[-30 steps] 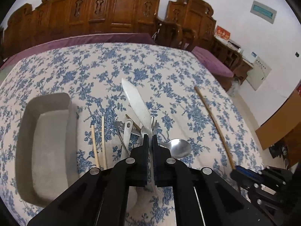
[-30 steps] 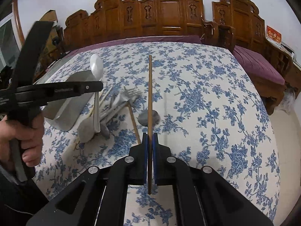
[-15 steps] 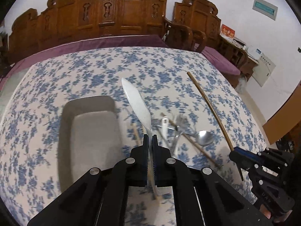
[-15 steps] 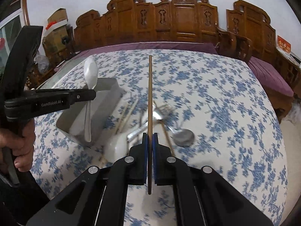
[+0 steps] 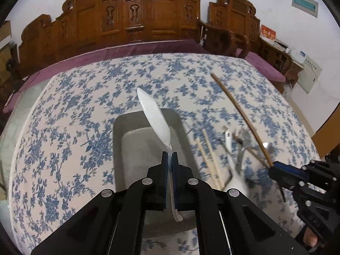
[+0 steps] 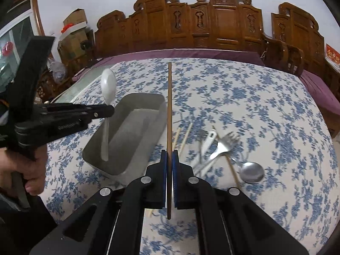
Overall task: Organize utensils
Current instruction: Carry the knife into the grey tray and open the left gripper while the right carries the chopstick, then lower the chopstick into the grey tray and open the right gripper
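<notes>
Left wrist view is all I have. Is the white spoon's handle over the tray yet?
Observer: In the right wrist view, the white spoon stands nearly upright in the left gripper, with its handle tip down inside the grey tray.
Operator: The pile on my right is blurred. What's in it?
Observer: A metal fork lies with its tines pointing away. A metal spoon lies at the pile's right end.
Operator: Is the right gripper holding firmly?
Observer: The right gripper is shut on the brown chopstick, and a short end pokes out behind it.
</notes>
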`<act>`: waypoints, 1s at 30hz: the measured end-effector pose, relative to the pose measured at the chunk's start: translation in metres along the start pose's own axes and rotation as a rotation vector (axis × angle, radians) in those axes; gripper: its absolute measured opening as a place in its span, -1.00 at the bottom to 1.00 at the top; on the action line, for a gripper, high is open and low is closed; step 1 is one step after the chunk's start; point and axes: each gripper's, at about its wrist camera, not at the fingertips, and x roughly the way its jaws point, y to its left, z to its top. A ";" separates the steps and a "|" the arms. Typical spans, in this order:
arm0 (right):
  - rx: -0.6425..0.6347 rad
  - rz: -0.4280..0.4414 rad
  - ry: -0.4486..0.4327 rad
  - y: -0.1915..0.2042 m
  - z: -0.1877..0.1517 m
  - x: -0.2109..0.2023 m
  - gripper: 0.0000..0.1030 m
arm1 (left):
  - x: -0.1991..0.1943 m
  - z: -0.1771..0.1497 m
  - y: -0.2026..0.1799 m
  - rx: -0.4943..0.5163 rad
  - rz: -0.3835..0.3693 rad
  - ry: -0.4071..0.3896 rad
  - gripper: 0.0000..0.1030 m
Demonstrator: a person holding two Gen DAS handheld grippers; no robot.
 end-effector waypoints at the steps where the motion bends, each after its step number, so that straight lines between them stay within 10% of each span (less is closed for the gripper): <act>1: -0.002 0.004 0.002 0.003 0.000 0.003 -0.89 | 0.004 -0.003 0.003 -0.001 0.001 0.008 -0.94; 15: 0.008 0.015 0.015 0.023 0.007 0.026 -0.88 | 0.030 -0.018 0.019 -0.008 -0.020 0.071 -0.91; 30: 0.008 0.055 0.045 0.063 0.017 0.064 -0.89 | -0.014 -0.011 0.061 -0.060 0.012 -0.048 -0.67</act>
